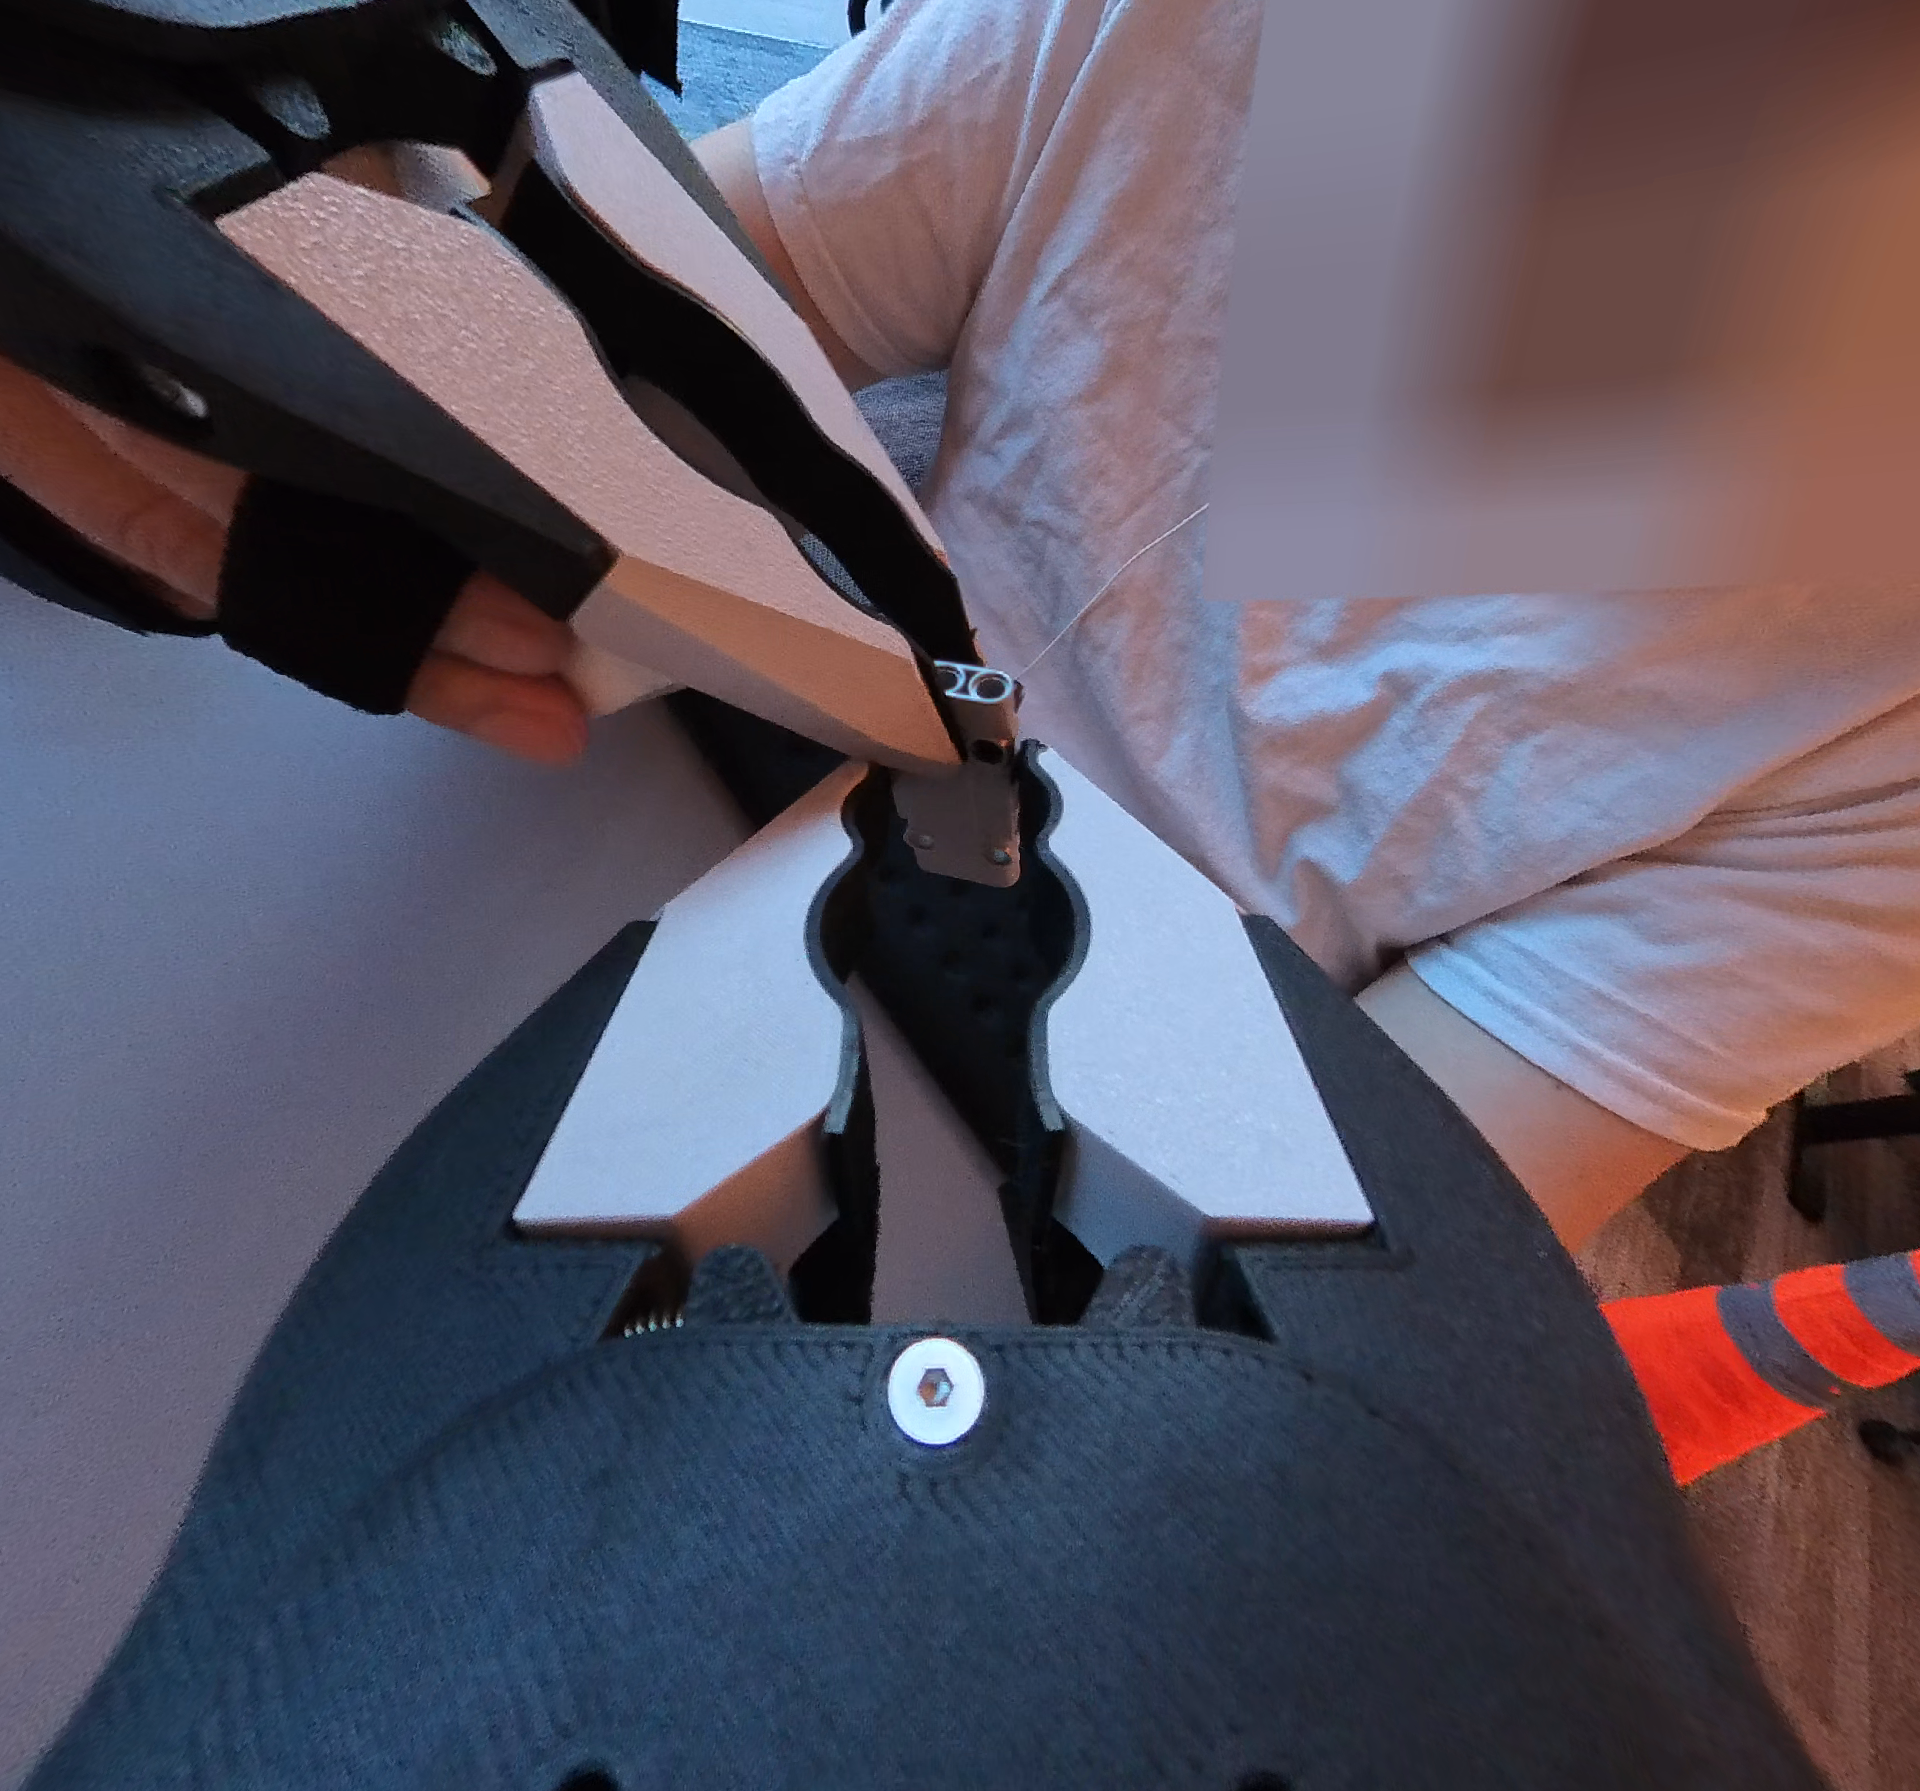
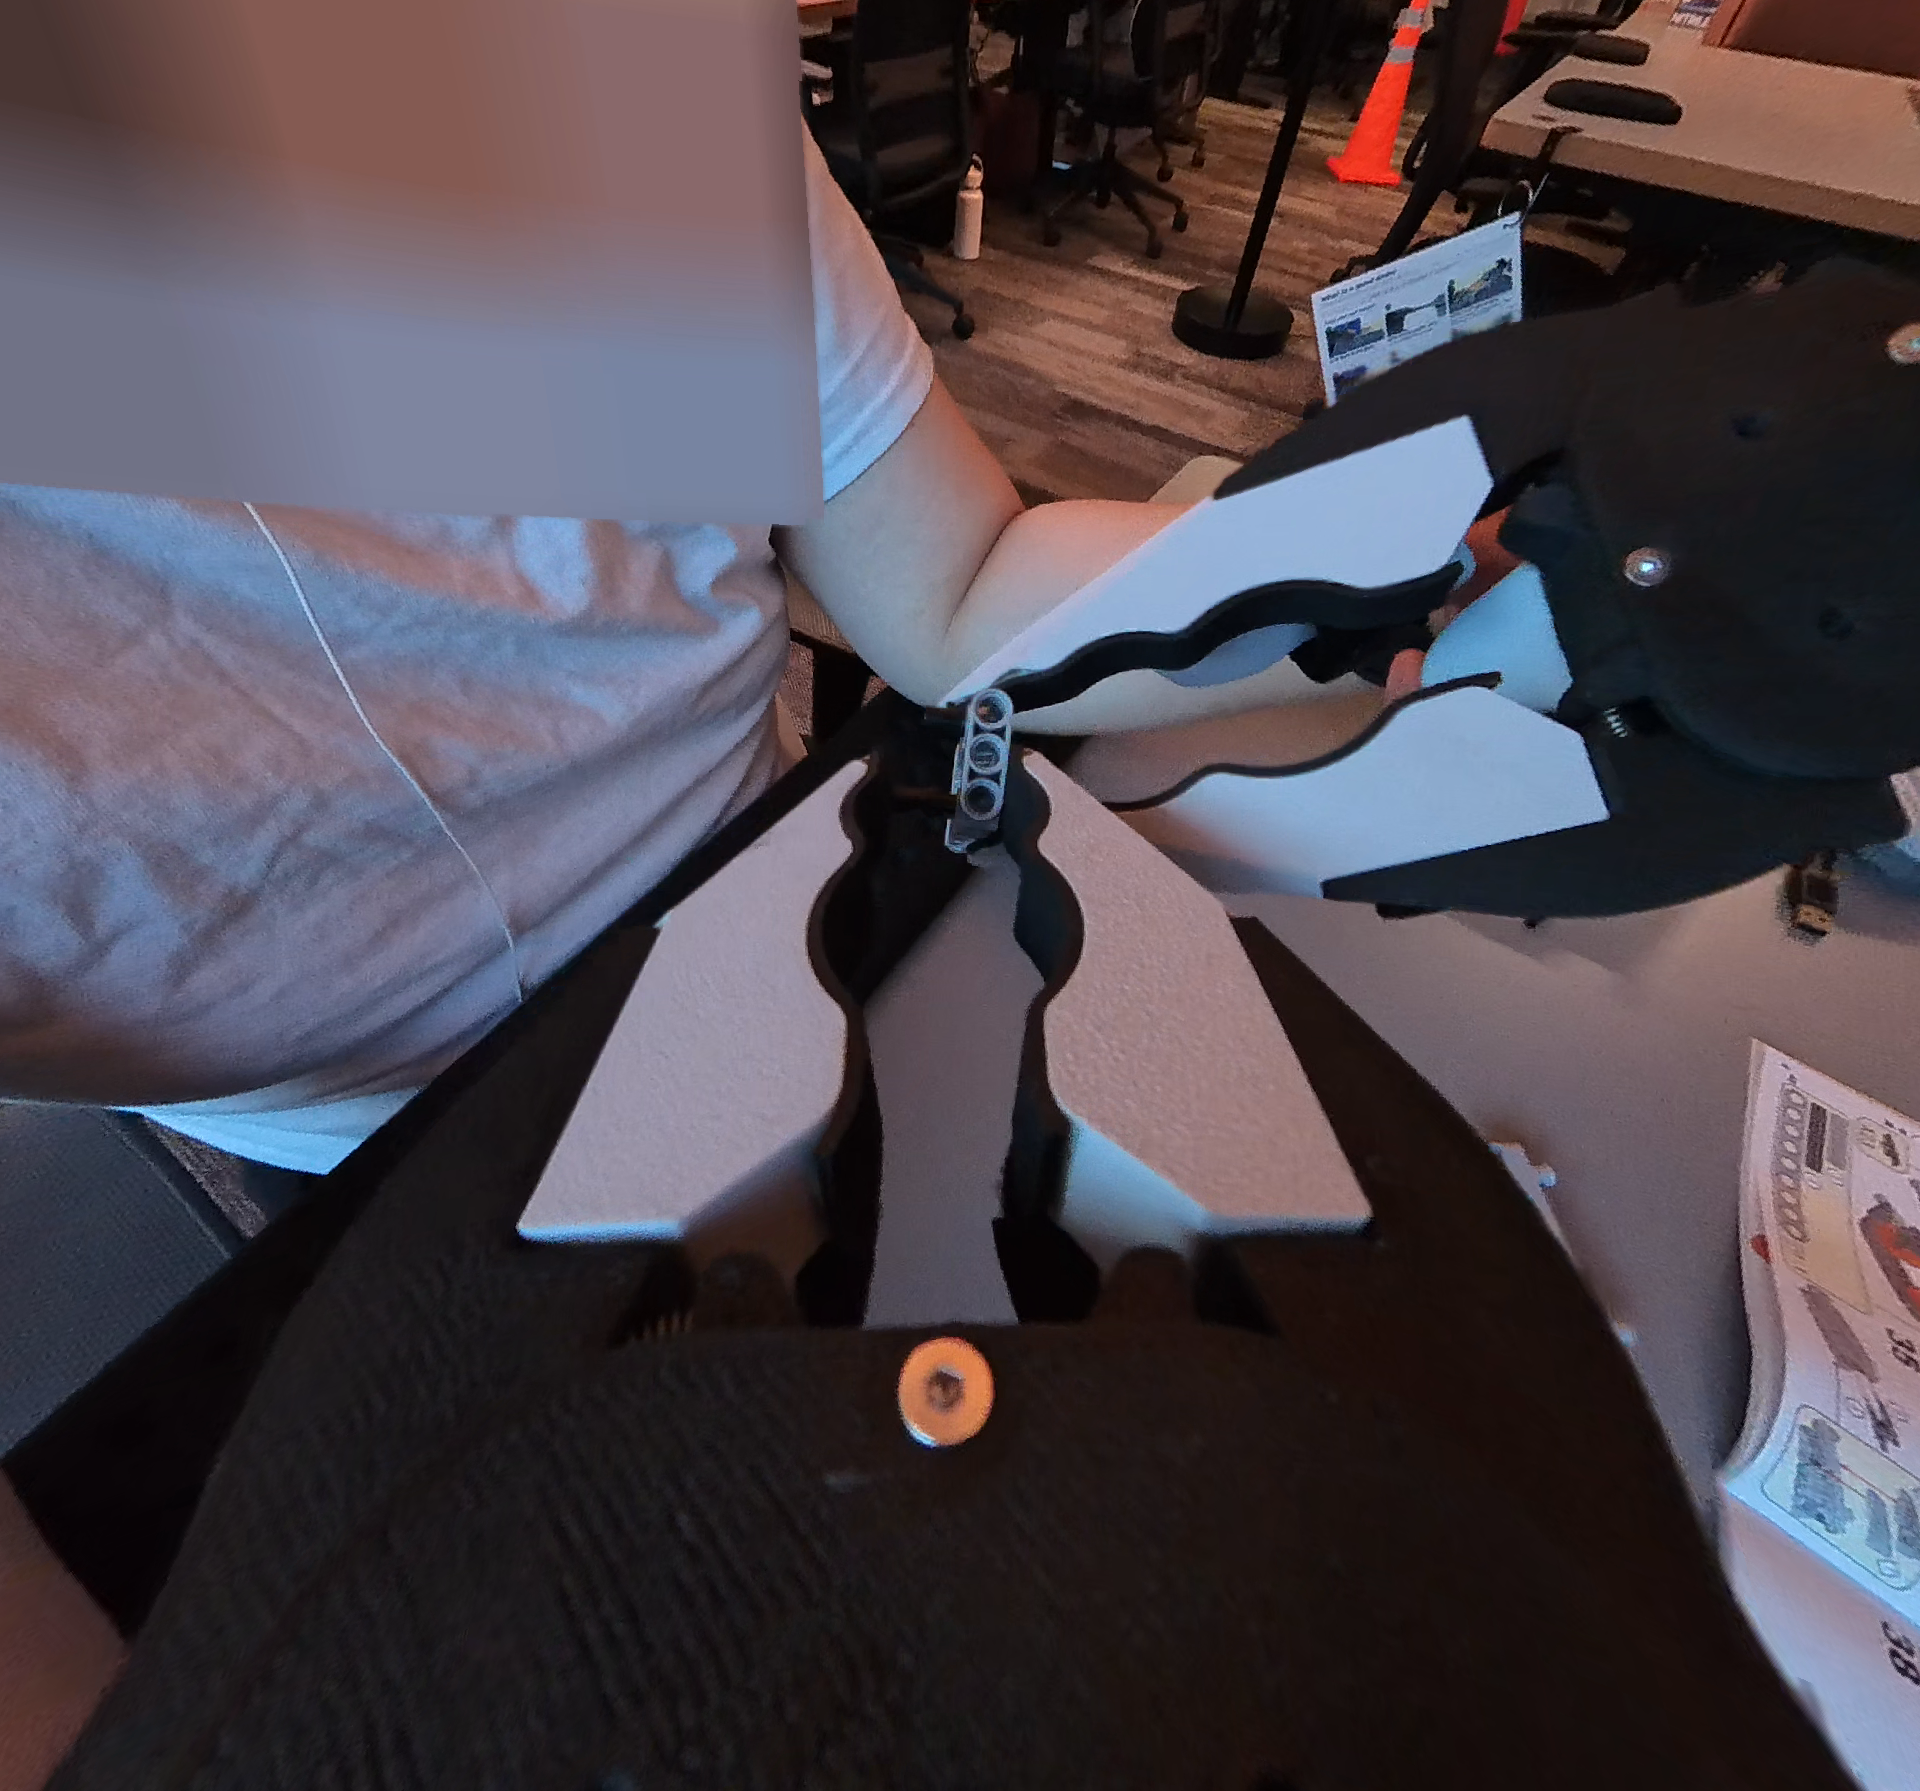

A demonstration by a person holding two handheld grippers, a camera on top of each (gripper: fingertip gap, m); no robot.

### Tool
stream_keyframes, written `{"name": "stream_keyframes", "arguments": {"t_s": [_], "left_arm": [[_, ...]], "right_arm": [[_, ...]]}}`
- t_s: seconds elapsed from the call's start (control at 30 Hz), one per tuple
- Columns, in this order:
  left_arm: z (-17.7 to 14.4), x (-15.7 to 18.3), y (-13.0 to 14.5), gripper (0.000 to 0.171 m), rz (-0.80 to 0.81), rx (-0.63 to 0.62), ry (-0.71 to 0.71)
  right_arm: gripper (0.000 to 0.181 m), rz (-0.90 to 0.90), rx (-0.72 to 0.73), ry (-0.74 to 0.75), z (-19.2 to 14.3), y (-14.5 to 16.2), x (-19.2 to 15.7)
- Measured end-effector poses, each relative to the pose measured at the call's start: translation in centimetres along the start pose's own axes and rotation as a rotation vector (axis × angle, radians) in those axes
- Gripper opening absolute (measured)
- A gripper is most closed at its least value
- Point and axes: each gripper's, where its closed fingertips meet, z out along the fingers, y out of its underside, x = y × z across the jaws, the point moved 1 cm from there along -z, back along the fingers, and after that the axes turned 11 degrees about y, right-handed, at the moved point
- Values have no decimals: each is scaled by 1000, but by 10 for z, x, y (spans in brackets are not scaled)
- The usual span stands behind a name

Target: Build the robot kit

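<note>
Your pale worktop carries an open illustrated instruction booklet at its right edge.

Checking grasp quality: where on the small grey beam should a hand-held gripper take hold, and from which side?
Probably by its two plain narrow edges, coming in square to the holed face. The beam stands upright with its three holes facing the right hand-held gripper, so a finger fits on each edge and the holes stay clear.
</note>
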Motion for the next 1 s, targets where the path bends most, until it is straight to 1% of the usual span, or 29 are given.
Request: {"name": "stream_keyframes", "arguments": {"t_s": [0.13, 0.43, 0.57, 0.67, 0.83, 0.87, 1.0], "left_arm": [[-4, 0, -5, 22, 25, 28, -24], [-7, -2, -8, 22, 45, 33, -47], [-8, -2, -7, 22, 46, 33, -47], [-10, -1, -7, 22, 47, 48, -49], [-9, 3, -10, 23, 63, 60, -27], [-9, 3, -10, 23, 65, 62, -26], [-9, 3, -9, 23, 66, 60, -31]], "right_arm": [[20, -68, 30, 37, -5, -5, 3], [16, -163, 18, 84, -7, -4, 7], [16, -158, 20, 84, -6, -3, 8], [16, -97, 32, 80, -6, -5, 9], [19, -148, 28, 95, -7, -6, 6], [17, -146, 29, 100, -7, -7, 7], [17, -118, 16, 95, -6, -6, 8]]}}
